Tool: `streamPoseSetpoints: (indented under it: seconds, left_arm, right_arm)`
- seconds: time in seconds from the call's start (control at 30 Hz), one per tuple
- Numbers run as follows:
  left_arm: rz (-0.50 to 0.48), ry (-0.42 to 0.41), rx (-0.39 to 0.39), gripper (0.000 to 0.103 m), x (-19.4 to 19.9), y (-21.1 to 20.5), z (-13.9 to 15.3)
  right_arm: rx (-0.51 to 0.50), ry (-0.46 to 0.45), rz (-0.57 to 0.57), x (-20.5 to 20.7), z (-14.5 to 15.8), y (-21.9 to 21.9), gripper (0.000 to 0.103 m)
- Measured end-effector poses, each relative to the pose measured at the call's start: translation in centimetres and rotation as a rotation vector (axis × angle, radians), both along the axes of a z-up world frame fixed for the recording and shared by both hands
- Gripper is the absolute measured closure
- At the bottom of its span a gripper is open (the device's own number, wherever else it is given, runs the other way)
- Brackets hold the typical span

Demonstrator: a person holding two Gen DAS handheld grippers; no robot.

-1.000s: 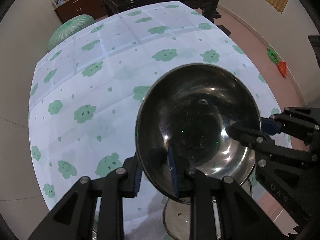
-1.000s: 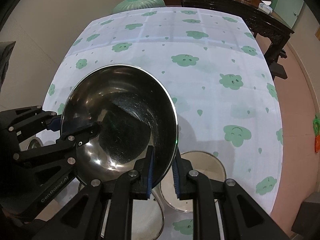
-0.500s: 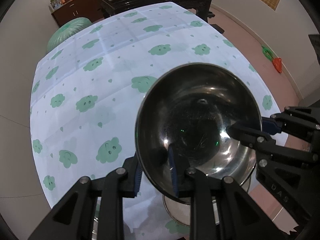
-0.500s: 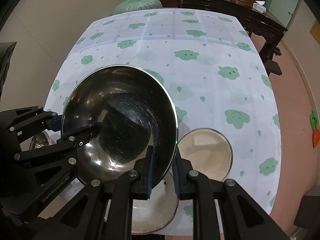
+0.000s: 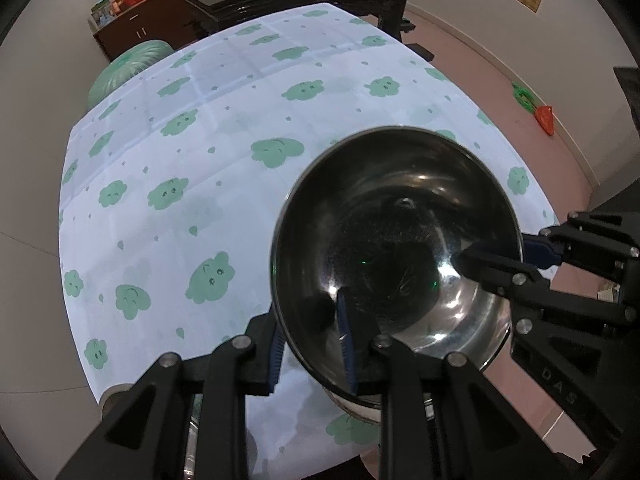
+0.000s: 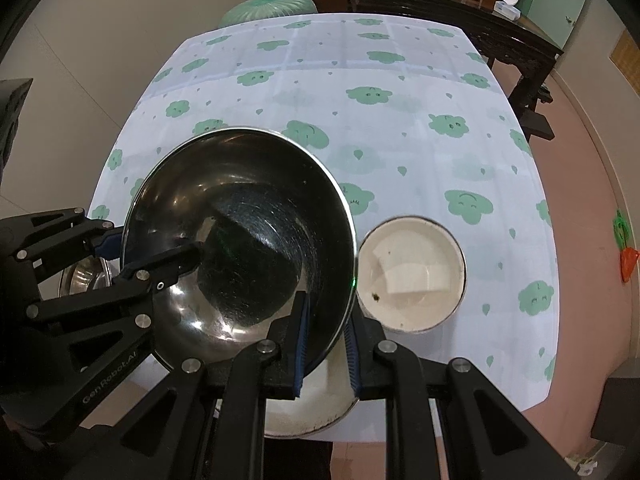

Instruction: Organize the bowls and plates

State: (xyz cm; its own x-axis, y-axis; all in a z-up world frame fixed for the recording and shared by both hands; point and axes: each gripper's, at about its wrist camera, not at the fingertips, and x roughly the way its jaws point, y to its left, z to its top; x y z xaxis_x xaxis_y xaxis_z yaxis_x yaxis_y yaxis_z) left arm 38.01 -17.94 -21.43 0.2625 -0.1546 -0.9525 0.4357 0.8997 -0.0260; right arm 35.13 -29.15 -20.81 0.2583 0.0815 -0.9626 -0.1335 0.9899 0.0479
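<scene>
A large steel bowl [image 5: 396, 264] is held up above the counter [image 5: 208, 184], tilted so its dark, scuffed inside faces both cameras. The left claw [image 5: 312, 350] grips its rim on one side, one blue pad inside the bowl and the other outside, the jaws narrowed onto the thin metal wall. The right claw [image 6: 325, 344] pinches the rim on the opposite side in the same way, one pad inside and one outside. In the left wrist view the right claw comes in from the right edge; in the right wrist view the left claw comes in from the left edge. Below the bowl, in the right wrist view, a white enamel bowl [image 6: 412, 276] stands on the counter just to the right of it, and a wider white plate [image 6: 316, 408] lies partly hidden under the claw near the counter's front edge. A smaller steel bowl [image 6: 86, 276] shows behind the left claw's fingers. The counter is covered with a pale blue tablecloth [image 6: 400, 128] printed with green clouds. Beyond it stand a green round stool [image 6: 266, 4] and a dark wooden table [image 6: 480, 20].
</scene>
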Motion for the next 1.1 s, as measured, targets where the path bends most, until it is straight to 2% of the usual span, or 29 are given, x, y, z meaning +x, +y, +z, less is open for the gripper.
streamPoseSetpoints:
  seconds: [0.53, 1.1]
  left_arm:
    - [-0.046, 0.022, 0.012, 0.081, -3.0, -0.3, -1.1]
    - [-0.082, 0.052, 0.04, 0.081, -4.3, -0.5, -2.7]
  right_arm:
    - [-0.01, 0.039, -0.031, -3.5, -0.9, 0.3, 0.084]
    - [-0.011, 0.07, -0.047, -4.8, -2.2, 0.3, 0.084]
